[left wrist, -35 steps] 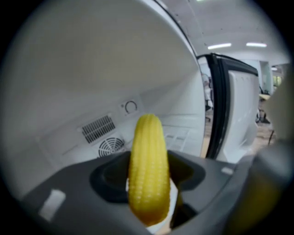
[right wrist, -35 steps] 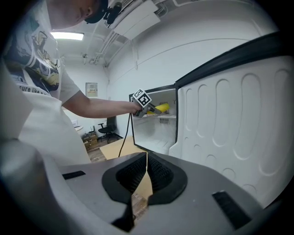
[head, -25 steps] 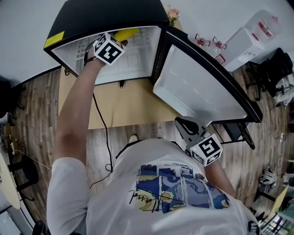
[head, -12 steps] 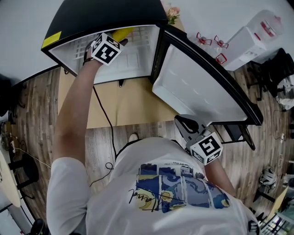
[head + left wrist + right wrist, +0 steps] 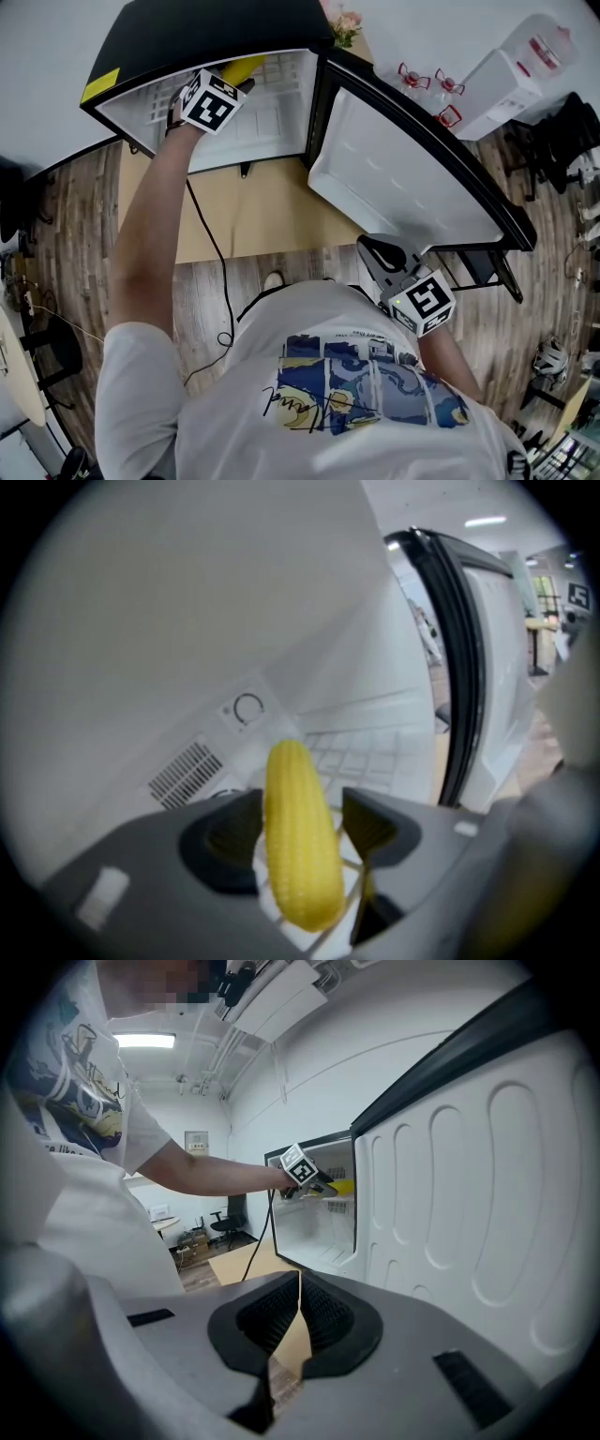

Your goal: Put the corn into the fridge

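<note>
A yellow corn cob (image 5: 300, 836) lies lengthwise between the jaws of my left gripper (image 5: 305, 808), over the white wire shelf (image 5: 375, 752) inside the open fridge (image 5: 216, 28). The jaws have just been opening. The cob is still between them, with a gap on its right side. In the head view the left gripper (image 5: 246, 82) reaches into the fridge's upper part, and the corn (image 5: 242, 67) shows just past it. My right gripper (image 5: 375, 253) hangs shut and empty below the open door (image 5: 403, 178). In its own view the right gripper (image 5: 298, 1312) points toward the fridge.
The fridge door's white inner panel (image 5: 487, 1194) stands close on the right. A tan board (image 5: 253, 211) lies on the wood floor under the fridge, with a black cable (image 5: 211, 272) running across it. A white appliance (image 5: 525, 66) stands at the far right.
The head view has shifted slightly. Both grippers stay where they were, and the corn remains at the left gripper's tip.
</note>
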Motion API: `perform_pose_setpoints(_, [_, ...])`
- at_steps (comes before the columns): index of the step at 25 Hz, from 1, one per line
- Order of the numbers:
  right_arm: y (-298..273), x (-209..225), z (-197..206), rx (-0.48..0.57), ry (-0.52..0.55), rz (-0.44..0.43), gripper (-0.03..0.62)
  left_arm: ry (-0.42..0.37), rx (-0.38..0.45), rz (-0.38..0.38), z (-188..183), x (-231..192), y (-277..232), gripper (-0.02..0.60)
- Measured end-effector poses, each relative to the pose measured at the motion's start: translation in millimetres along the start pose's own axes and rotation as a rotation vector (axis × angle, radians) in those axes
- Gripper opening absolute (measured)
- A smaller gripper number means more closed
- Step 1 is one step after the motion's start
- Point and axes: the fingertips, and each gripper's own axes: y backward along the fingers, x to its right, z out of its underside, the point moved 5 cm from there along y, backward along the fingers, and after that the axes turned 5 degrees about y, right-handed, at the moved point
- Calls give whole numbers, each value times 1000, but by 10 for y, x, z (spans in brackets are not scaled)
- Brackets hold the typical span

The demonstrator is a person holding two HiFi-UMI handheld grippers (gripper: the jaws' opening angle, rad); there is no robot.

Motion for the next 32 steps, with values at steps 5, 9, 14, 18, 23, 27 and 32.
perform_pose_setpoints(5, [44, 4, 7, 1, 1, 0, 15, 4, 2, -21, 1, 15, 37, 278])
perform_pose_setpoints(9, [65, -3, -8, 3, 8, -9, 15, 7, 15, -39, -1, 31, 121, 279])
perform_pose_setpoints(14, [98, 0, 7, 8, 15, -31, 15, 25, 36, -69, -7, 59, 297, 279])
perform_pose_setpoints(18, [152, 1, 40, 14, 17, -53, 15, 58, 54, -98, -12, 120, 504, 279])
perform_pose_setpoints(23, [213, 20, 104, 20, 14, -92, 15, 156, 92, -132, 60, 278, 838, 261])
perform_pose_setpoints(27, [276, 57, 183, 24, 18, -131, 15, 290, 114, -142, 203, 507, 1111, 232])
perform_pose_setpoints(32, [336, 101, 291, 27, 36, -195, 15, 447, 124, -131, 393, 987, 1435, 156])
